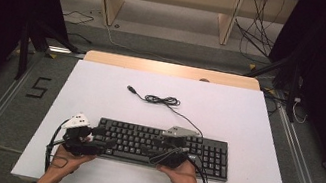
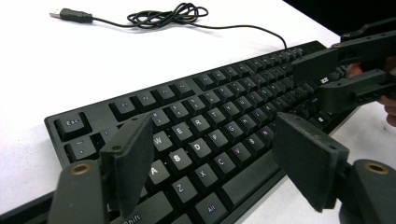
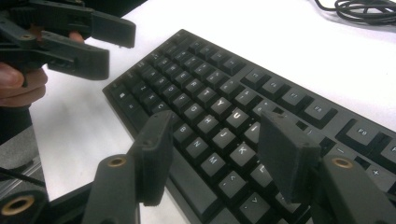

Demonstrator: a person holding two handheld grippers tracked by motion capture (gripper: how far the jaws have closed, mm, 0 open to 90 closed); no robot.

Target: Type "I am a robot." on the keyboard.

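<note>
The left gripper (image 1: 103, 143) and the right gripper (image 1: 153, 148) are held wide open just above the keyboard (image 1: 200, 155), with nothing gripped. The keyboard is laid flat near the front edge of the white table (image 1: 100, 90). Farther back, its cable (image 1: 163, 101) is seen bunched up.

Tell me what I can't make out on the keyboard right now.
- High view: keyboard key legends too small; near edge hidden under left gripper and right gripper.
- Left gripper view: lower-left keys cut off by the frame and jaws.
- Right gripper view: cable cut off at the top edge.
</note>
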